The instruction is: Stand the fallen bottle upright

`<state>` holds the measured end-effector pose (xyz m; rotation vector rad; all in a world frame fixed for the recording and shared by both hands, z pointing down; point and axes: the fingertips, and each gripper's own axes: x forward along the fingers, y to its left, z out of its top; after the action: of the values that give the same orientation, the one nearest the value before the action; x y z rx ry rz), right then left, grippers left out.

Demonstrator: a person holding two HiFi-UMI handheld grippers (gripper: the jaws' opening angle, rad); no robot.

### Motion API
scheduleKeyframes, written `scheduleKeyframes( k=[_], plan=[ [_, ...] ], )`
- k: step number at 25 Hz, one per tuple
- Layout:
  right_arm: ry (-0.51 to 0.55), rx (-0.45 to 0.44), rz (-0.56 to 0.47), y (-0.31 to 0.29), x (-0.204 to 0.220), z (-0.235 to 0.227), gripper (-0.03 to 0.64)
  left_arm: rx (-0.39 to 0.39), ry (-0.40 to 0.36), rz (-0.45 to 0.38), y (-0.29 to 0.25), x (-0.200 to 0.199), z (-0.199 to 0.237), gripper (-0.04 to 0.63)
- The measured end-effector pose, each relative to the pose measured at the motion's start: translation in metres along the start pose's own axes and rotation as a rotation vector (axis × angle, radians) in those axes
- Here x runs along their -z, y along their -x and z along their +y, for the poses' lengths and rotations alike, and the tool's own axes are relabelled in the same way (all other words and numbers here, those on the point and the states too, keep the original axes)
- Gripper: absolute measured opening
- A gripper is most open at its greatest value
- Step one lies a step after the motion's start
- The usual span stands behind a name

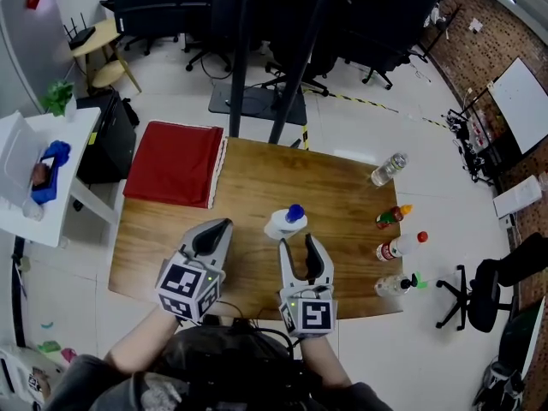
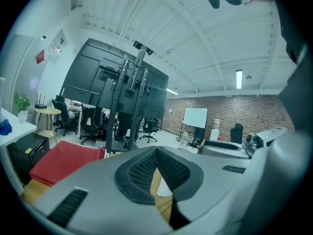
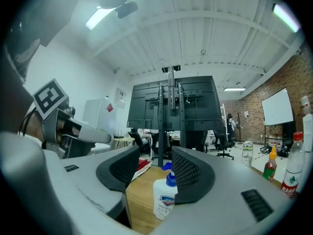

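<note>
Left gripper (image 1: 223, 226): my jaws are pressed together with nothing between them; it hangs over the near-left part of the table.
Right gripper (image 1: 297, 243): my jaws stand apart and grasp nothing; its own view looks past them at the bottle, and the pads are not on it.
Bottle (image 1: 285, 222): white with a blue cap, upright on the wood near the middle of the table, just beyond my right gripper's tips.
Table (image 1: 257, 174): a brown wooden top, mostly bare.
Red cloth (image 1: 175, 163): lies flat over the far-left corner and hangs past the edge.
Other bottles: four in a row along the right edge, a clear one (image 1: 389, 169), a sauce bottle with an orange cap (image 1: 392, 217), a red-capped one (image 1: 399, 247) and a green-capped one (image 1: 397, 284).
Floor (image 1: 368, 127): pale and glossy, with a yellow-and-black strip beyond the table.
Room: black stand posts (image 1: 287, 58) rise behind the table, black office chairs (image 1: 488, 294) stand around, a brick wall (image 1: 505, 32) with a whiteboard (image 1: 522, 101) is on the right, and a white side table (image 1: 60, 169) is on the left.
</note>
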<state>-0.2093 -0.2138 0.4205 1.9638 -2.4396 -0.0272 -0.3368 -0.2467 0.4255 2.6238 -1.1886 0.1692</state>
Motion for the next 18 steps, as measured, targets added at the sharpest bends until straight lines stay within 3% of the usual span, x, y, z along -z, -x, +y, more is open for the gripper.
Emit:
scheduleKeyframes(
  k=[2,7,10,18],
  plan=[
    [-0.007,0.001,-0.03,0.006,-0.01,0.003,0.209,0.002,-0.028,-0.014,0.005,-0.003,-0.004,0.028],
    [0.001,-0.01,0.011,0.015,-0.012,0.015,0.129,0.012,-0.019,-0.035,0.014,0.0,-0.01,0.028],
    [0.003,0.007,0.018,0.018,-0.01,0.014,0.031,0.022,-0.014,-0.038,0.018,0.003,-0.015,0.028],
    [-0.019,-0.004,0.014,0.024,-0.011,0.022,0.023,0.045,-0.035,-0.049,0.026,0.006,-0.027,0.028]
  ],
)
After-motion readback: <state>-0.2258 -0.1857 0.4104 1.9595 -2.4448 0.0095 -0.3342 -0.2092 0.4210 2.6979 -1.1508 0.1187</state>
